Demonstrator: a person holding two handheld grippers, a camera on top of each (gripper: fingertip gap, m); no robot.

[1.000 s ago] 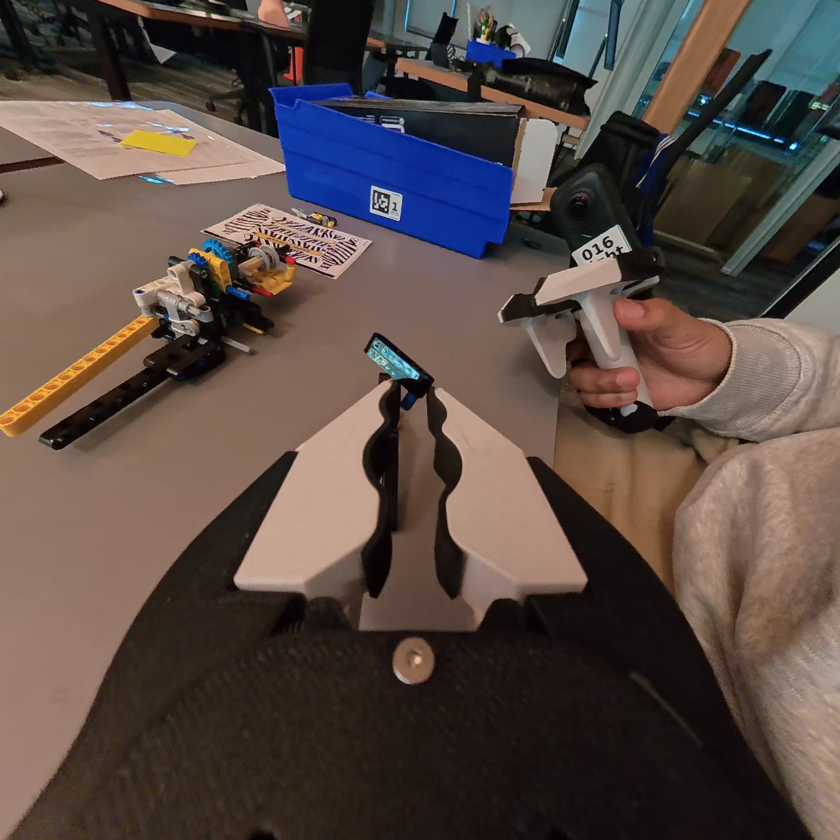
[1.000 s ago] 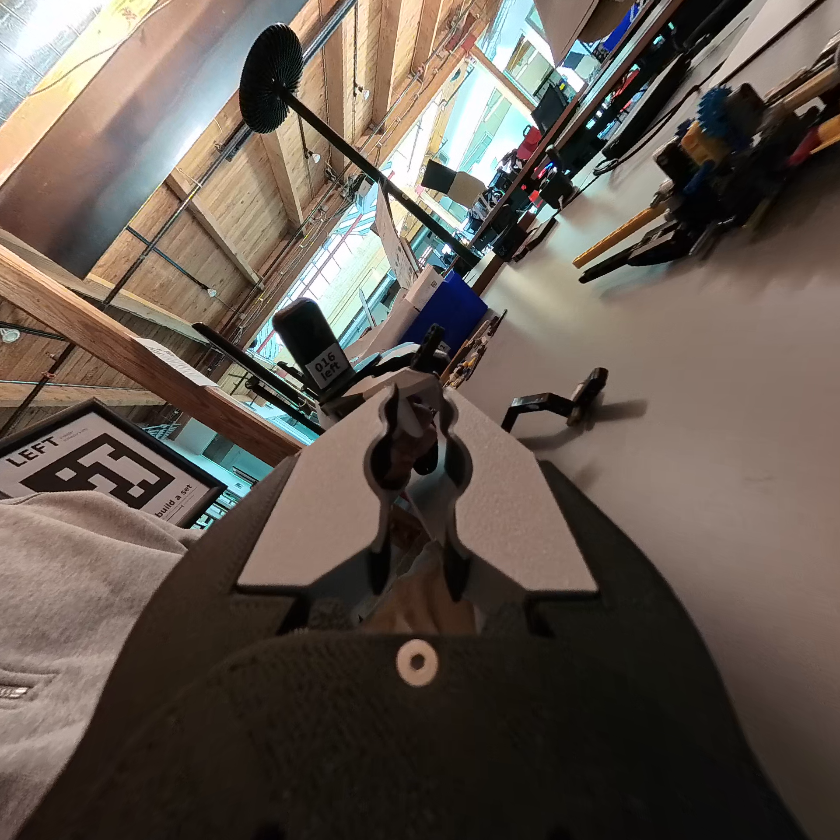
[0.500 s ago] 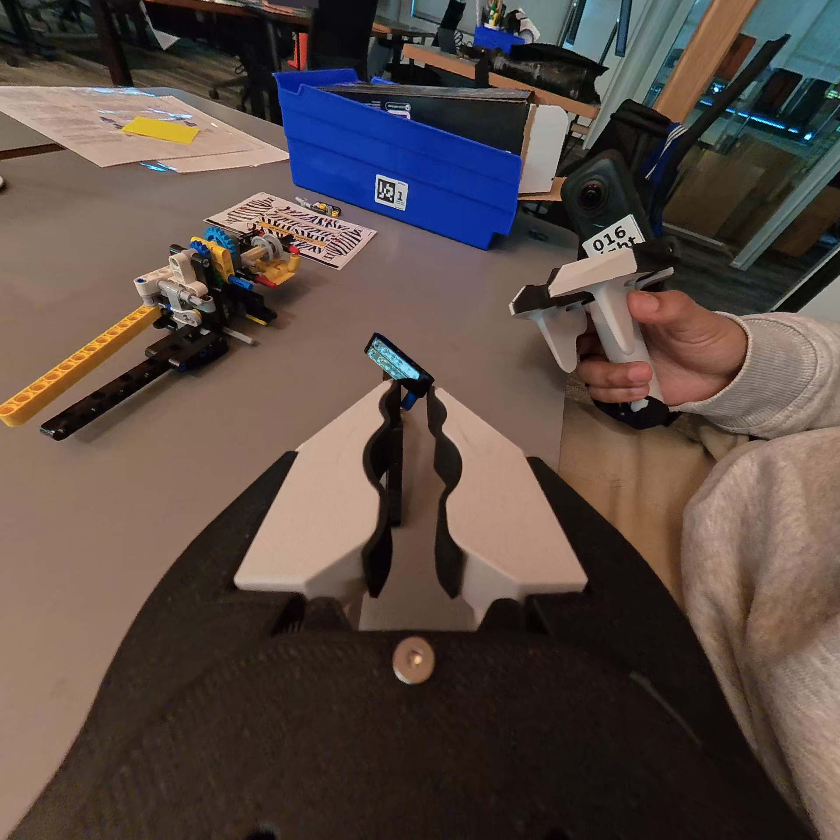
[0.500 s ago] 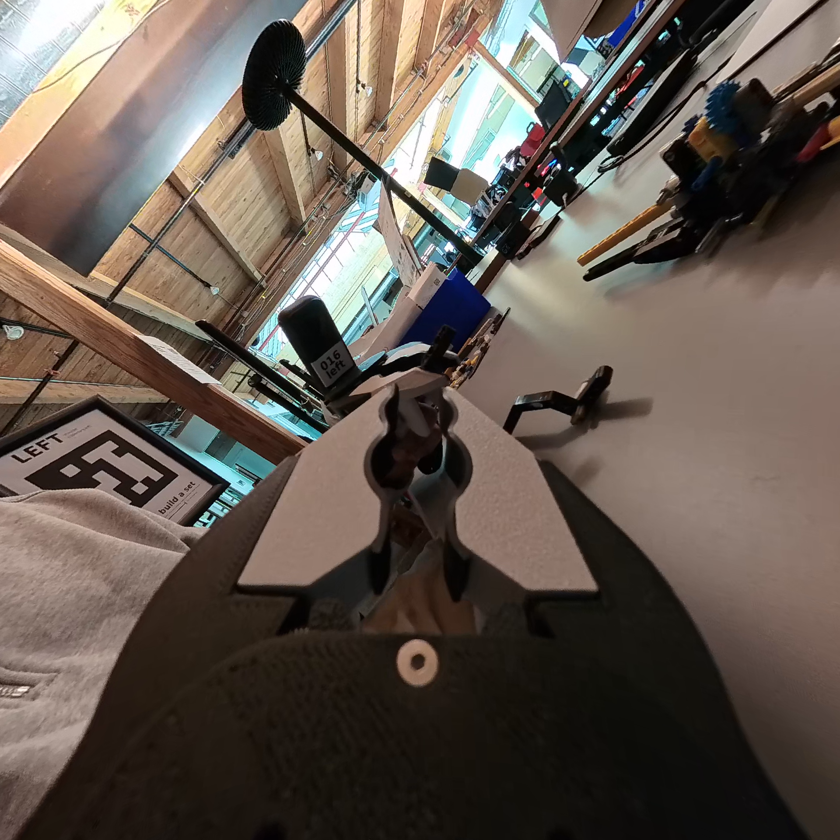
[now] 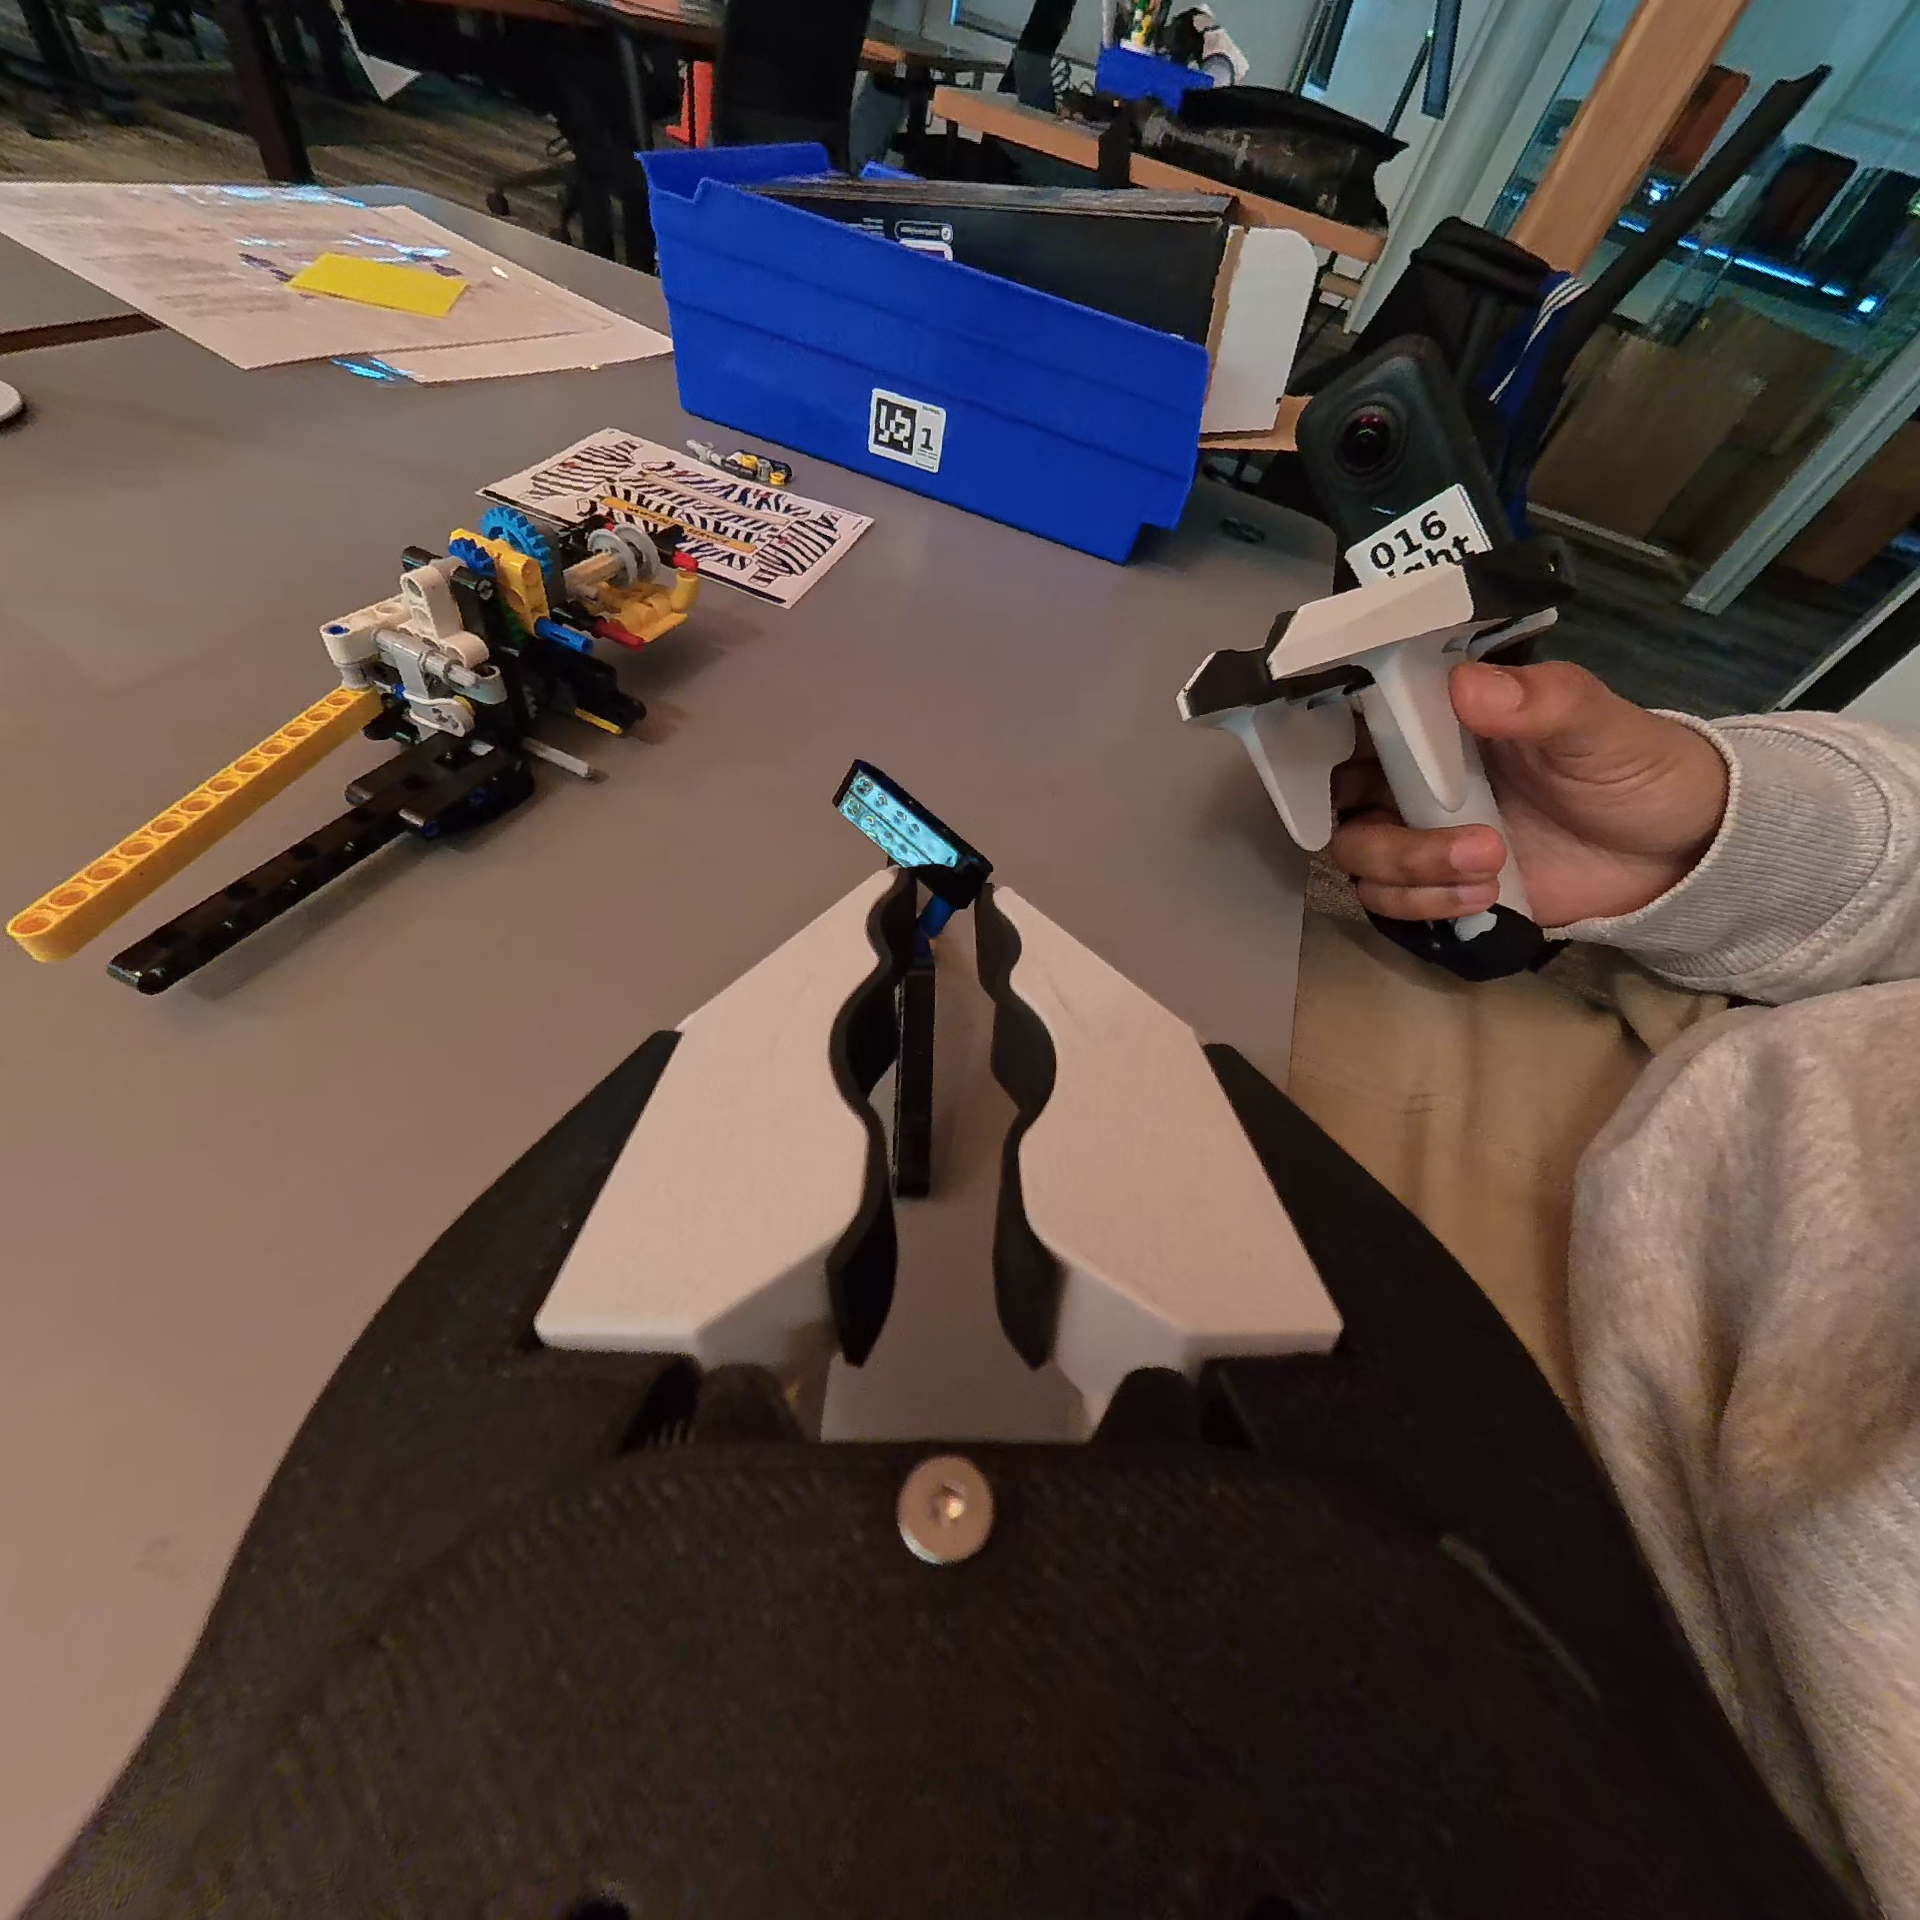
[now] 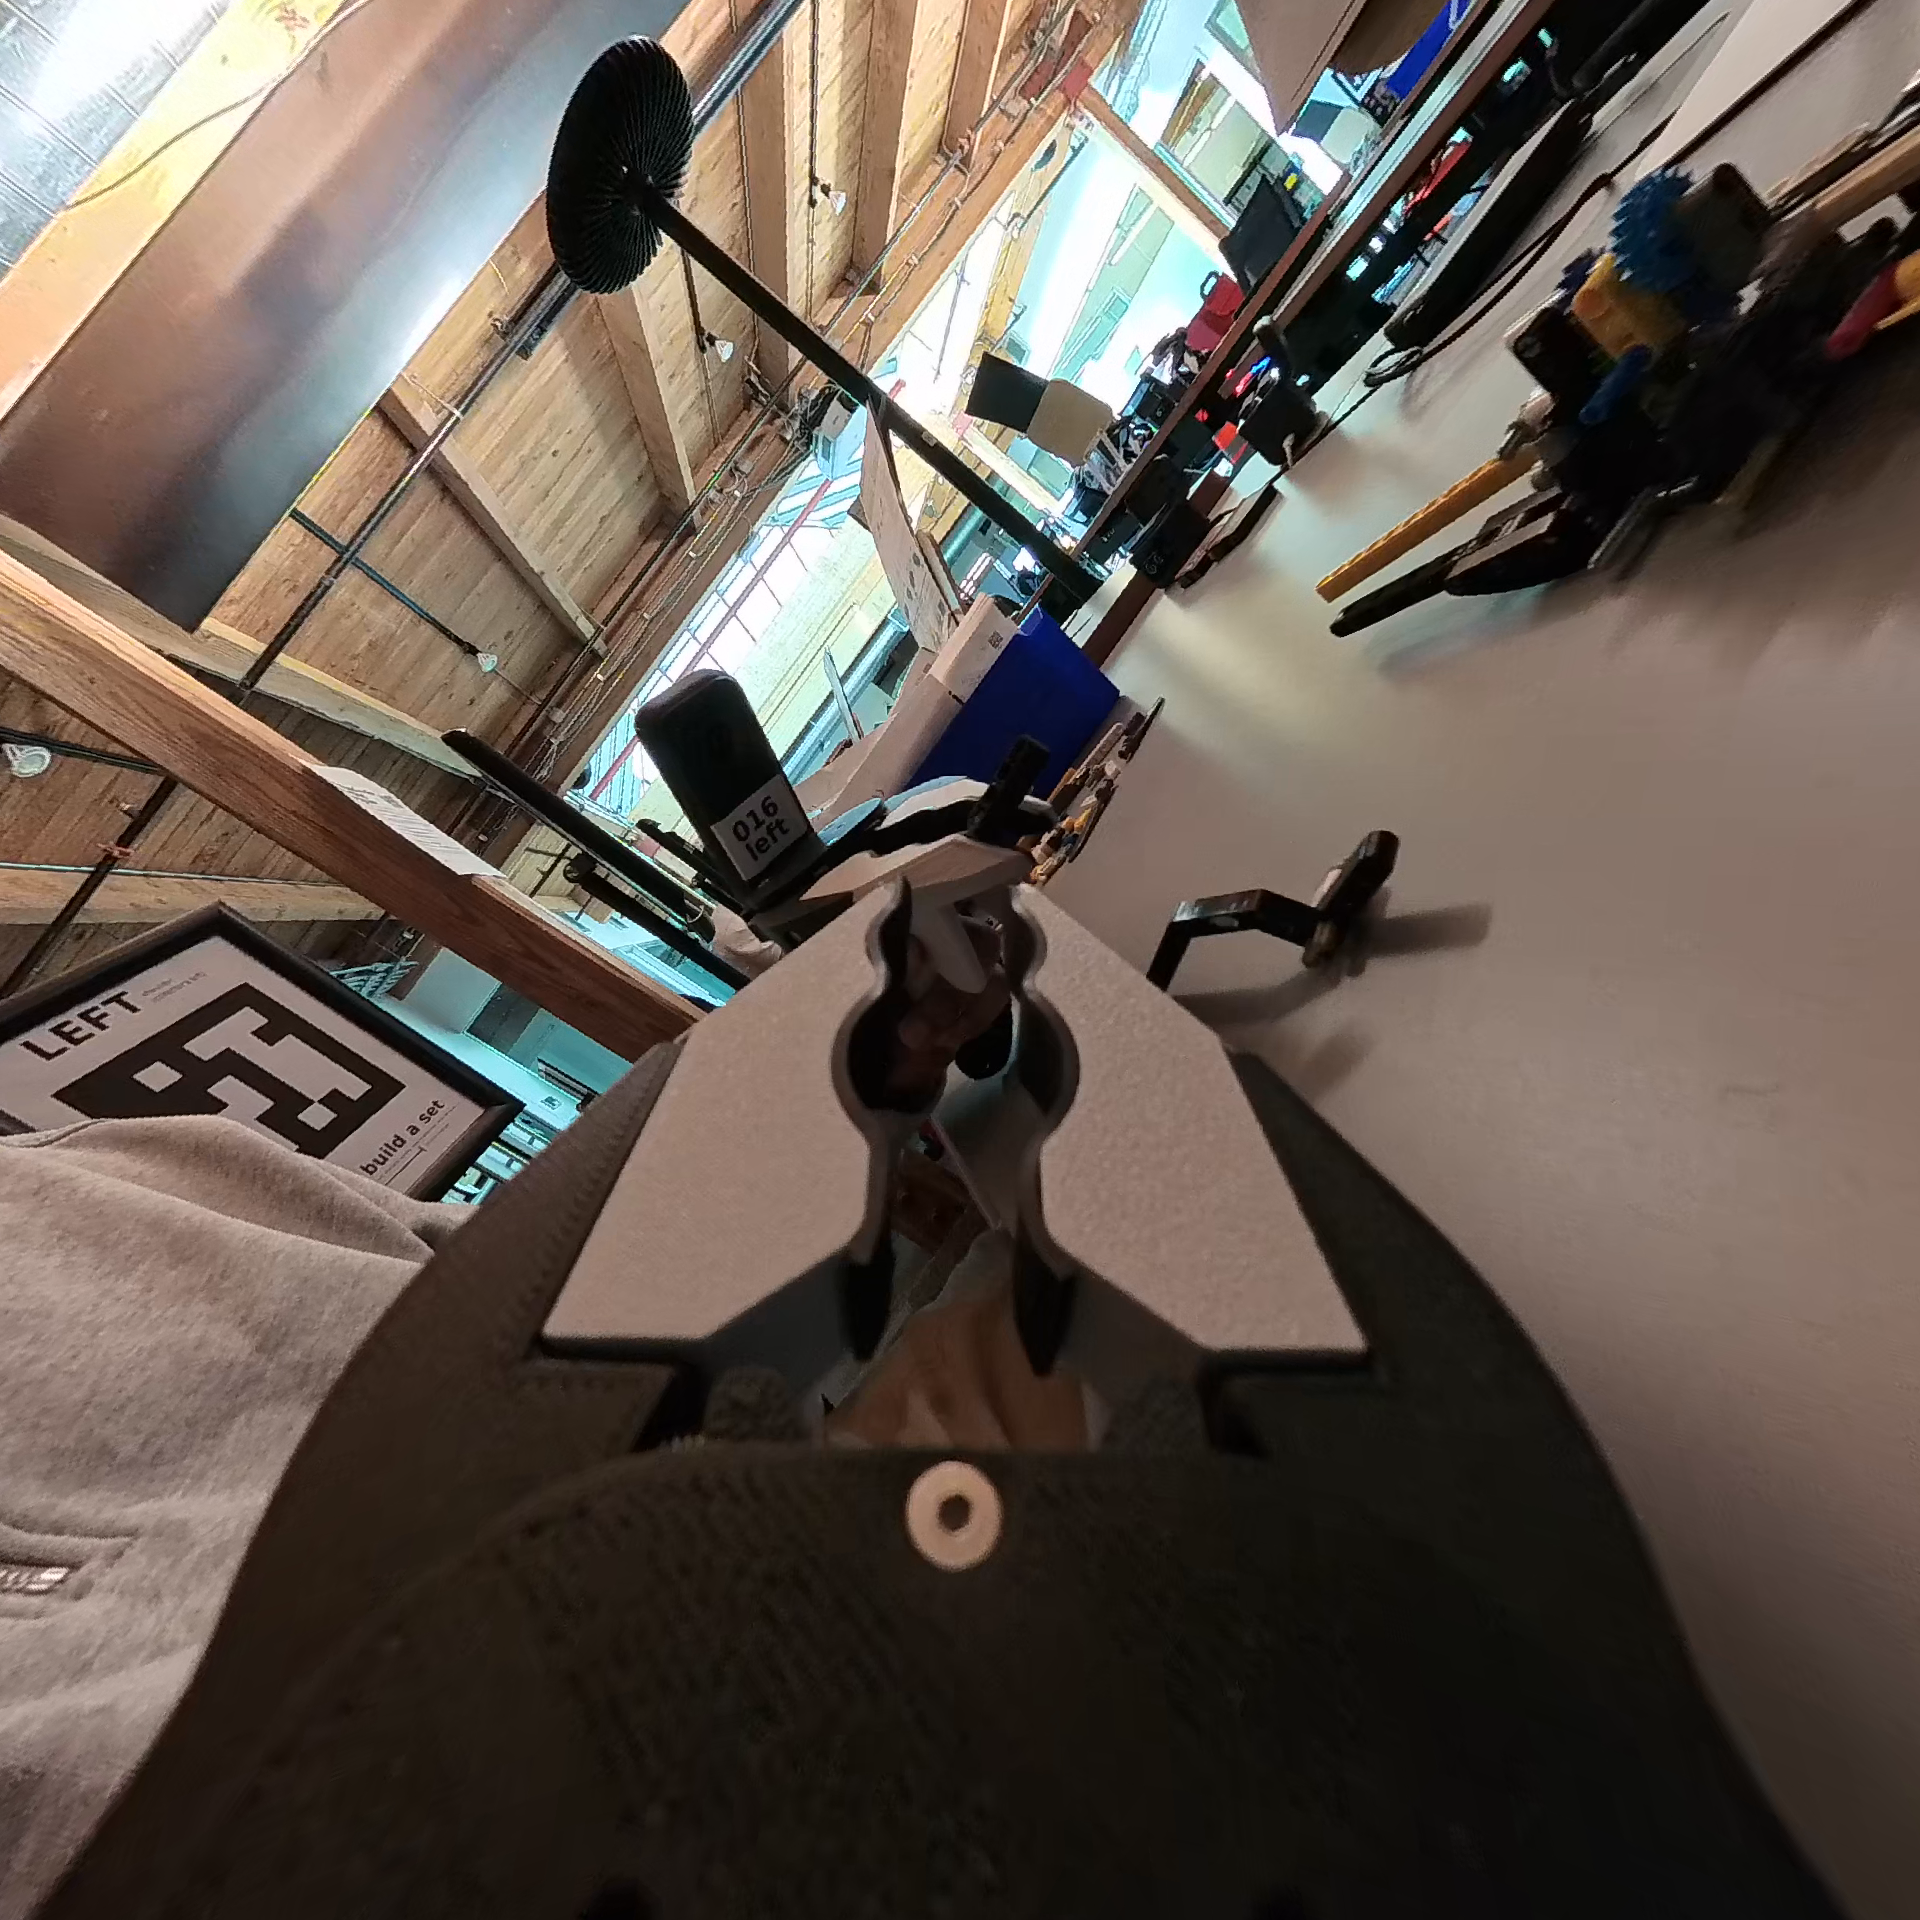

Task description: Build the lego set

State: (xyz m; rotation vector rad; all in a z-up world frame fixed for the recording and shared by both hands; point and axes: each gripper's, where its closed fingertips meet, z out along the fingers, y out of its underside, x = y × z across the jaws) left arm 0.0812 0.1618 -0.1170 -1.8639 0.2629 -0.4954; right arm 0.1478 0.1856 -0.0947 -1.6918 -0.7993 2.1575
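The left gripper [image 5: 935, 914] pinched a black lego piece [image 5: 906, 831] (blue pin underneath) above the table [image 5: 312, 1122]. The model [image 5: 488, 655] lay well ahead to its left. The right gripper [image 6: 956, 925], off the table's edge to the right, stood narrowly open and empty.

Your left tool [image 5: 935, 894] points forward, its fingers nearly closed. Your right hand [image 5: 1538, 805] grips the right tool [image 6: 956, 925], turned sideways, fingers slightly parted and holding nothing.
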